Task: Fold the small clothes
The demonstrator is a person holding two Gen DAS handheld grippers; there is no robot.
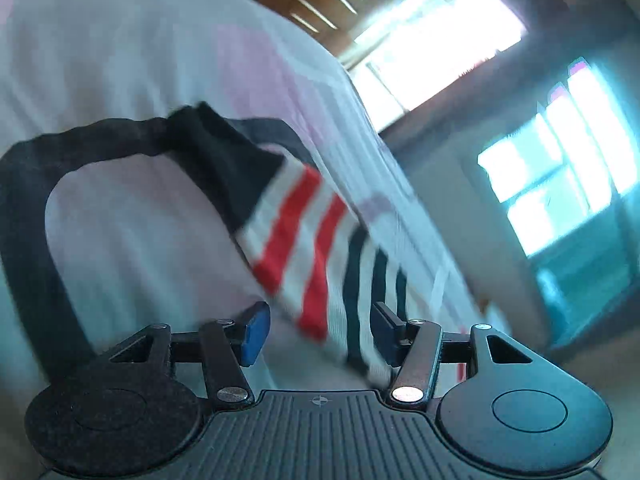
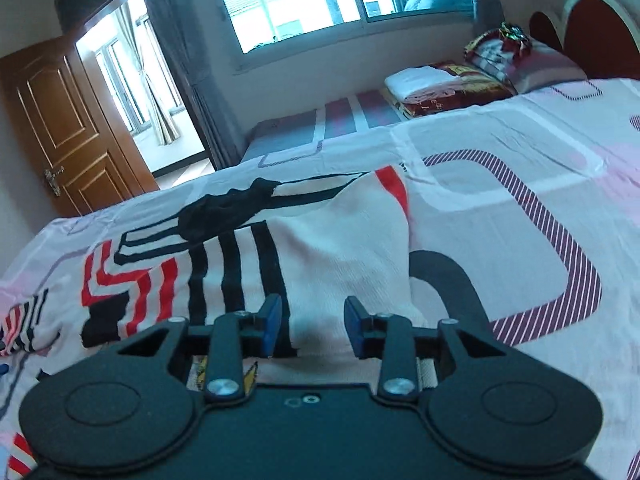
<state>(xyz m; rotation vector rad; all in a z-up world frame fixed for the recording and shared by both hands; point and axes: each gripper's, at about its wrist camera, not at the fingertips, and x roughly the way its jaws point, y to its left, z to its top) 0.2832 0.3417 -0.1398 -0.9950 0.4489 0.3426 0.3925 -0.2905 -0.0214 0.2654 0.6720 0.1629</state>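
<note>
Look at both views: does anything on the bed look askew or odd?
Yes. The striped garment lies crumpled on the bedsheet, with its stripes running in different directions and a black part bunched on top. The left wrist view is blurred.

My pads [image 2: 274, 326] blue, my frames black. Garment [image 2: 320, 264] white with black and red stripes, black trim. Bedsheet [image 2: 500, 152] white-pink, rounded squares in purple-white stripe, one solid black loop. Door [image 2: 64, 120] brown wood. Curtain [image 2: 176, 60] grey. Folded bedding [image 2: 436, 84] white over red-gold print. Headboard [image 2: 596, 36] dark red, white edge.
</note>
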